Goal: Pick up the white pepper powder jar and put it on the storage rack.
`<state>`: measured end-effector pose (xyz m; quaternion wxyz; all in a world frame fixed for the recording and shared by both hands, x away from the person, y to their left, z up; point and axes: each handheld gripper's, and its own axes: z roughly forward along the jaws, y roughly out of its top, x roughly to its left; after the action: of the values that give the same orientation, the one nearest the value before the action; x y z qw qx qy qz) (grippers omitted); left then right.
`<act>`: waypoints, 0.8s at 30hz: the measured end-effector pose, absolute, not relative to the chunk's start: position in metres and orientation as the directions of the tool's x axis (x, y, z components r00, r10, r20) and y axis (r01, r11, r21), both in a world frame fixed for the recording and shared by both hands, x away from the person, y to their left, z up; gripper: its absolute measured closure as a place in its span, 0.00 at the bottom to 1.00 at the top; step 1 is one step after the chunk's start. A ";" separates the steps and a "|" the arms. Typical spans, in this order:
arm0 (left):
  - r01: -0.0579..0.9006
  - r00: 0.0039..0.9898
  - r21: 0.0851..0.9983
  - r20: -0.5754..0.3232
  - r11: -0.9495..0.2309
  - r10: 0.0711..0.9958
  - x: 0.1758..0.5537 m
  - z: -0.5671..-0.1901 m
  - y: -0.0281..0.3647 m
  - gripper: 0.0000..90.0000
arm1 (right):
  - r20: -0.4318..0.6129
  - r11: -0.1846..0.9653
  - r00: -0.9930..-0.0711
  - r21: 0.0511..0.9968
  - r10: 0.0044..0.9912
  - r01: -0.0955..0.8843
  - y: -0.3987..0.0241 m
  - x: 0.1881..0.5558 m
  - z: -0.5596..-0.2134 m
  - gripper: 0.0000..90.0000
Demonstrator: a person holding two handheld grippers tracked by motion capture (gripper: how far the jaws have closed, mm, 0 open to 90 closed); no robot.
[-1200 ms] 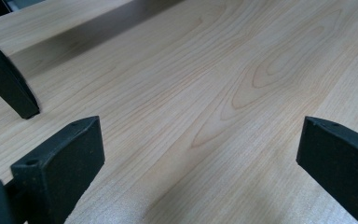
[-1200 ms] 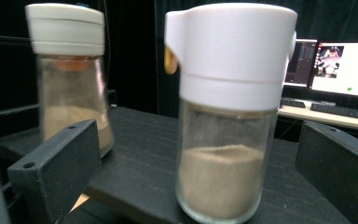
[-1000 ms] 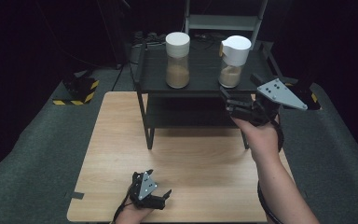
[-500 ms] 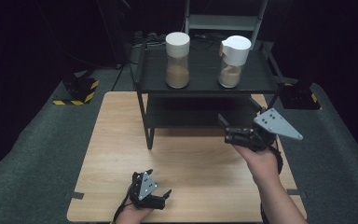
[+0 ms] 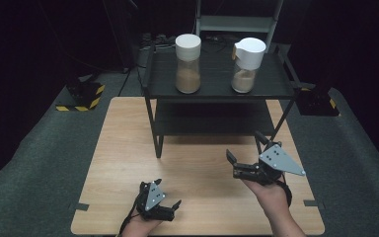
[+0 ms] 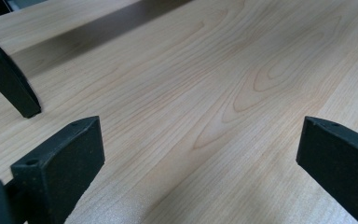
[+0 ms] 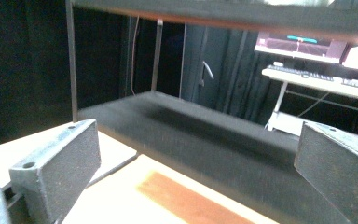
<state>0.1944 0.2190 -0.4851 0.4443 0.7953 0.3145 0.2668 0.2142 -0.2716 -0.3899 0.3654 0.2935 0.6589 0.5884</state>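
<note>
We see the left gripper (image 5: 169, 197) low over the near edge of the wooden table (image 5: 197, 163), its jaws spread wide with only bare wood between them. The right gripper (image 5: 246, 153) hovers above the table to its right, jaws also wide apart and empty, facing the black two-tier shelf (image 5: 217, 94) just ahead of it. Up on the shelf's top tier, beyond both grippers, stand two white-lidded jars: a left jar (image 5: 188, 64) and a right jar (image 5: 247, 66), each part-filled with brown powder.

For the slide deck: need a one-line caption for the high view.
Two open grippers, left and right, hover over a wooden table before a black shelf holding two jars.
</note>
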 end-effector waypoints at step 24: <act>0.246 0.653 0.885 0.150 -0.396 0.742 0.190 -0.488 0.220 0.01 | -0.151 0.246 -0.542 0.963 0.827 0.107 -0.279 0.197 -0.476 0.00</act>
<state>0.1905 0.2204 -0.4881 0.4517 0.7891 0.3131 0.2743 0.1967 -0.2789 -0.4758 0.3473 0.3295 0.7087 0.5182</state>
